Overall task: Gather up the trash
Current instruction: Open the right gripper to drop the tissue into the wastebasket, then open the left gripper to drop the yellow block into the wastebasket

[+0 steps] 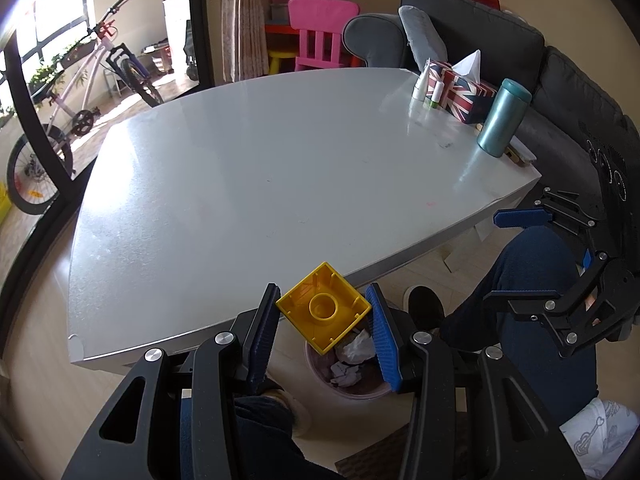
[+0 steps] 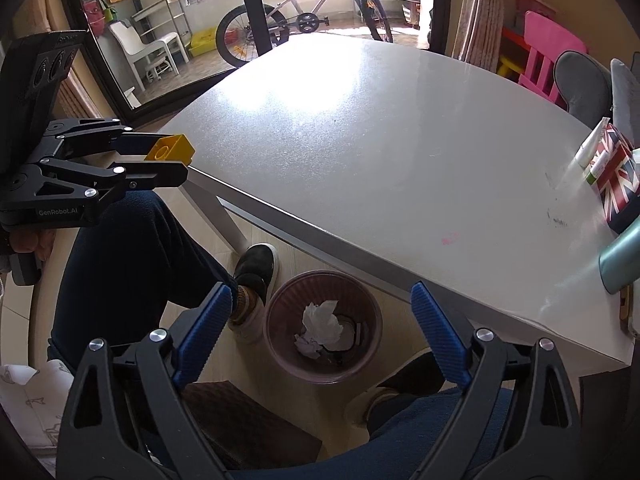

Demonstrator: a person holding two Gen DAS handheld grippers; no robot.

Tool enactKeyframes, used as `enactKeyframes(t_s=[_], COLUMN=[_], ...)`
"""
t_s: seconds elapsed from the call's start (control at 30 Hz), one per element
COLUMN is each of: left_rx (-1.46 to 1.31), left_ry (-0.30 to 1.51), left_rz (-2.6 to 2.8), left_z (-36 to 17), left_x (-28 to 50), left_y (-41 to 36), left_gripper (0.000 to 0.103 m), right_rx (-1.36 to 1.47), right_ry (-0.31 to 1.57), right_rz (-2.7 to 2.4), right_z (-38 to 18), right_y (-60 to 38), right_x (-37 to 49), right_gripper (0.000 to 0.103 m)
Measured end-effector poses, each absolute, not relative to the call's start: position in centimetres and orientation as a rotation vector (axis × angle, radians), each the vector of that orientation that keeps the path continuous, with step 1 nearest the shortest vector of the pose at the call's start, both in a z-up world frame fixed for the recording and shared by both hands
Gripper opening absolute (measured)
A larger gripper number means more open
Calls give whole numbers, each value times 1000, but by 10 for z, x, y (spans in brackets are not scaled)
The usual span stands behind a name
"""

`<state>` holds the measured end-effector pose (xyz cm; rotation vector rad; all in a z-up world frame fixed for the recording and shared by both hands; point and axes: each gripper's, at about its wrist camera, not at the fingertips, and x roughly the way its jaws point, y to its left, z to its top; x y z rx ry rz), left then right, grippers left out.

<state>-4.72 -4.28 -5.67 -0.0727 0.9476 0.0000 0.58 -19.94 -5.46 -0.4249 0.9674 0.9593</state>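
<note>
My left gripper (image 1: 322,293) is shut on a yellow toy brick (image 1: 324,309), hollow underside towards the camera, held off the near table edge above a round pink waste bin (image 1: 362,391) on the floor. Crumpled white paper (image 1: 355,350) lies in the bin. In the right wrist view, the left gripper (image 2: 170,162) with the brick (image 2: 173,148) shows at the left. My right gripper (image 2: 322,292) is open wide and has nothing between its blue pads. It hangs over the bin (image 2: 280,346) with its white paper wads (image 2: 322,320). It also appears at the right of the left wrist view, the right gripper (image 1: 509,258).
The grey table (image 1: 260,180) carries a flag-print tissue box (image 1: 466,96), a teal flask (image 1: 502,118) and small tubes (image 1: 420,86) at its far right. A person's legs (image 2: 132,248) and shoes (image 2: 256,264) flank the bin. A sofa, a pink chair and a bicycle stand behind.
</note>
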Motion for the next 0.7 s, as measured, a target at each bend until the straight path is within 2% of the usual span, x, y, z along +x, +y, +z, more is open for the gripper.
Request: enactKeyframes(t_s=[0.7], left_rx=[-63], left_ry=[962], left_rz=[-68], left_z=[-60], left_x=[-45], left_y=[-57], left_gripper=[44], right_rx=[-397], right_ry=[939], right_rz=[883], right_z=[-42], right_y=[-208], right_x=[19], right_gripper=[96])
